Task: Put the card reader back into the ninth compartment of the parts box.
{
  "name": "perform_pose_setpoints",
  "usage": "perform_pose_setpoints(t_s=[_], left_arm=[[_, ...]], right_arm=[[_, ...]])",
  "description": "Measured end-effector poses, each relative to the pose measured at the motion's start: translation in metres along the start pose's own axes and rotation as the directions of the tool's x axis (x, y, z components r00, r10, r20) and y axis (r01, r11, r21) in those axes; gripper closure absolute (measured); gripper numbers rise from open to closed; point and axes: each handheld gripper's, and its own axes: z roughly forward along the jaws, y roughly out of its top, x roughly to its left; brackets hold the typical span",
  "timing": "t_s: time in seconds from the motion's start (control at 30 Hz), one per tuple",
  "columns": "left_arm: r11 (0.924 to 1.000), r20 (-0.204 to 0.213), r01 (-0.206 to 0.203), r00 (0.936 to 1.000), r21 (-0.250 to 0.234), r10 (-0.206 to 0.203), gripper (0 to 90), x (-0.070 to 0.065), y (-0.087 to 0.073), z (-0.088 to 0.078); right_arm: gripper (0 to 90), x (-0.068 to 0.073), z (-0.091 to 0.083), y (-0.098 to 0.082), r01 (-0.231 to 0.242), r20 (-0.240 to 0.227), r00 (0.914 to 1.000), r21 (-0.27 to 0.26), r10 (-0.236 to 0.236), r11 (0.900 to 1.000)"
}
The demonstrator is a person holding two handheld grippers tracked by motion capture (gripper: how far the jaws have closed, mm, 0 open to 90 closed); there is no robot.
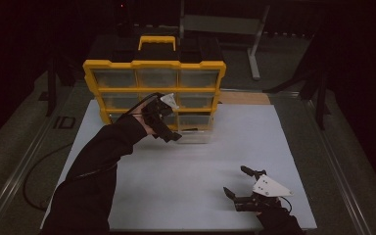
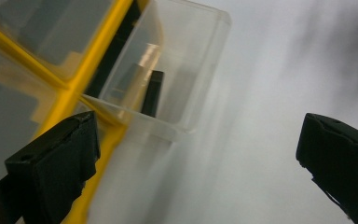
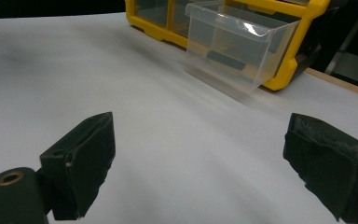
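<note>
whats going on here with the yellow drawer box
A person holds a gripper in each hand at a white table. The left gripper is at the yellow organizer, jaws open, beside a clear drawer pulled out of its bottom row with a dark item inside. The right gripper rests open near the table's front edge.

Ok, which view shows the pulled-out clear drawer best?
The right gripper view: the drawer sits whole and unblocked, sticking out of the yellow organizer. The left gripper view catches it close but cropped and blurred; the high view shows just its front, partly behind the left gripper.
</note>
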Motion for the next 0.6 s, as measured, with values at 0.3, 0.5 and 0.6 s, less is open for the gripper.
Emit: perform_pose_setpoints(t_s=[0.3, 0.5, 0.6], left_arm=[[0.9998, 0.0, 0.01, 0.9999, -0.015, -0.01, 0.6, -0.003, -0.014, -0.006], [0.9995, 0.001, 0.025, 0.9997, -0.021, -0.025, 0.6, -0.006, -0.027, -0.008], [0.9992, 0.006, 0.029, 0.9996, -0.026, -0.029, 0.6, -0.008, -0.036, -0.009]], right_arm=[[9.1, 0.001, 0.0, 0.0, -0.007, -0.002, 1.0, 0.002, 0.007, 1.0], [9.1, 0.001, 0.001, 0.0, -0.005, 0.001, 1.0, 0.002, 0.005, 1.0], [9.1, 0.001, 0.001, 0.0, -0.006, 0.0, 1.0, 0.002, 0.006, 1.0]])
